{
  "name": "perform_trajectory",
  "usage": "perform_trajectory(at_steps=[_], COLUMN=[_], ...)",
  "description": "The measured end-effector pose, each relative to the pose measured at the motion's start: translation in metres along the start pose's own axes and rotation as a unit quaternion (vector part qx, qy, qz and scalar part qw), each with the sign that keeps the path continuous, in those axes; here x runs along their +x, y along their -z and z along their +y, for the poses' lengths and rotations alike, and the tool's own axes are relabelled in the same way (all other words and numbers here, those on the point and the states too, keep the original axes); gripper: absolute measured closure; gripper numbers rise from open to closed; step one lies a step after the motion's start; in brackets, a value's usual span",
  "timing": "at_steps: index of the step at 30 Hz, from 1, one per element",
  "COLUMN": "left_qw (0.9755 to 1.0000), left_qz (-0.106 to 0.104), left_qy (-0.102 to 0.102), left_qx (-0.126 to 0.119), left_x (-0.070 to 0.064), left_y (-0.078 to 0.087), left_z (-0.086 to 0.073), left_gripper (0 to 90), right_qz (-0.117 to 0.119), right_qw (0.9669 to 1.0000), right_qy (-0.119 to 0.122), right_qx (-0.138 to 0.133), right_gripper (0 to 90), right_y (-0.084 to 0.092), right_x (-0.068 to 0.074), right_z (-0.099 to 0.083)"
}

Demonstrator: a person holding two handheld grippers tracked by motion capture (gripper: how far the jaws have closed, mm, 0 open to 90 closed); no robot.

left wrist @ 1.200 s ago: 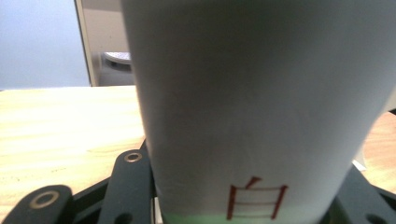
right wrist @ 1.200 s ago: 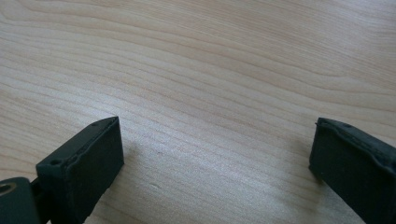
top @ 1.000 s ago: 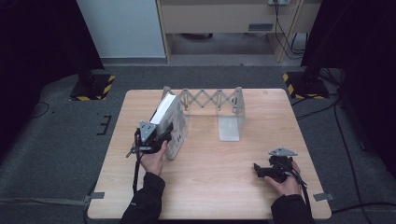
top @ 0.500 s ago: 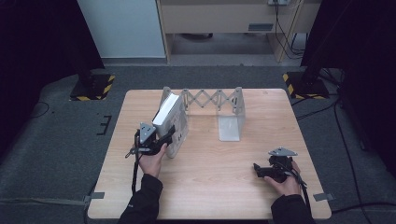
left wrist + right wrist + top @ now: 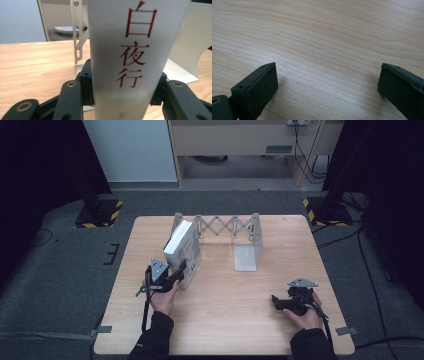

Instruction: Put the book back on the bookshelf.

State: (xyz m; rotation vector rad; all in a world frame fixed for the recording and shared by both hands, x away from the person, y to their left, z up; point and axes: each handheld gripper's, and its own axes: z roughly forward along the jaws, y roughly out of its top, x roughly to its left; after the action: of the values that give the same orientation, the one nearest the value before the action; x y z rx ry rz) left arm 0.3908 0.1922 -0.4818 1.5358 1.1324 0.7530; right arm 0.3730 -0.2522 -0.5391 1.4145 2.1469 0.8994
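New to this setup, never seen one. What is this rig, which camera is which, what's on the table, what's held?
No robot: a person holds a hand-held claw in each hand. One picture comes from a fixed camera above the table; the other two from cameras riding on each claw, looking along its black jaws. On the table stands an extendable metal book rack. The left claw is clamped on the spine of a white book with red characters, at the rack's left end. The right claw rests open and empty.
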Motion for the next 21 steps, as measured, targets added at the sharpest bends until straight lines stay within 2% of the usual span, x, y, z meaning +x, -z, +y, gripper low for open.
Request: perform_trajectory(at_steps=[1,5,11,18,21], left_qw=[1.0,0.9999,0.9999,0.9996,0.9996], left_qz=[0.003,0.006,0.002,0.023,0.026], left_qy=[-0.003,0.007,-0.001,-0.011,-0.002], left_qx=[-0.001,0.006,0.012,0.013,0.012], left_x=[0.0,0.004,0.01,0.014,0.016], left_y=[0.0,-0.003,-0.005,-0.001,-0.002], left_z=[0.0,0.005,0.008,0.012,0.011], left_gripper=[51.8,52.1,52.2,52.2,52.1], right_qz=[0.0,-0.001,-0.001,-0.001,-0.001], right_qw=[1.0,1.0,1.0,1.0,1.0], right_qy=[-0.001,0.002,0.002,0.0,0.0], right_qx=[0.0,-0.001,0.0,0.0,0.0], right_gripper=[3.2,3.2,3.2,3.2,3.2], right_y=[0.0,0.0,0.0,-0.001,-0.001], right_x=[0.0,0.0,0.0,0.0,0.0], right_z=[0.0,0.0,0.0,0.0,0.001])
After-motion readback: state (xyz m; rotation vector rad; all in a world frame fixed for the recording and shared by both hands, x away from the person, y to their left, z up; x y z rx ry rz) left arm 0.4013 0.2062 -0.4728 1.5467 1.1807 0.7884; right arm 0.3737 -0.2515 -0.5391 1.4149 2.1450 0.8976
